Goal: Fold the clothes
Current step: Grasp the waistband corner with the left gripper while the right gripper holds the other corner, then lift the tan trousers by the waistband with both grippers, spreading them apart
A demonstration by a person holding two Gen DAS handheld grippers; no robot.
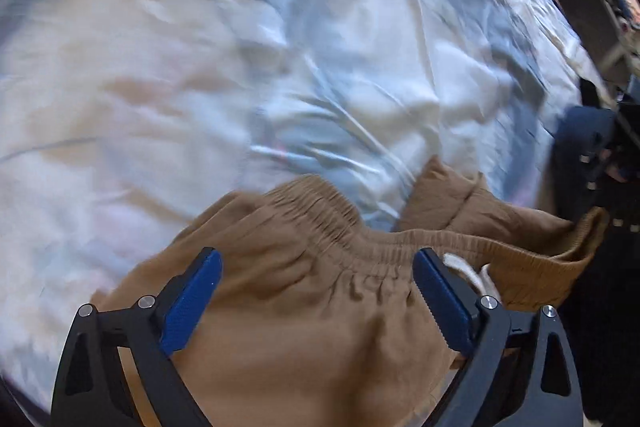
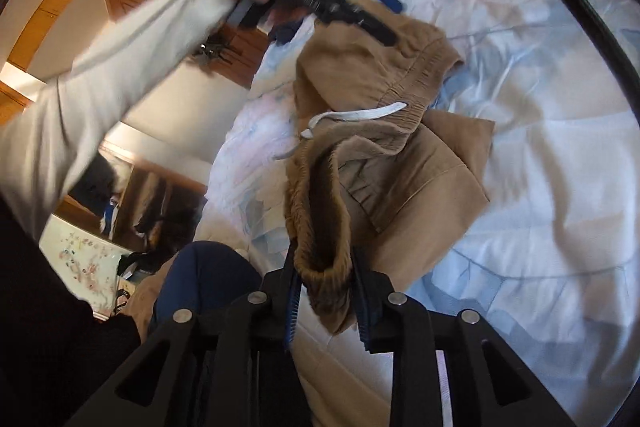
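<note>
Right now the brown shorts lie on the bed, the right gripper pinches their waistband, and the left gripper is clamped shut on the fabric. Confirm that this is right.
One thing is wrong: the left gripper is not clamped shut. The left wrist view shows its jaws wide apart above the shorts, gripping nothing. The rest stands: the shorts lie on the bed, and the right gripper pinches their waistband.

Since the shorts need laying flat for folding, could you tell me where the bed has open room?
The bedsheet lies bare to the right of the brown shorts and beyond their waistband in the left wrist view. It is crowded near the bed edge, where the left gripper, right gripper and a sleeve gather.
</note>
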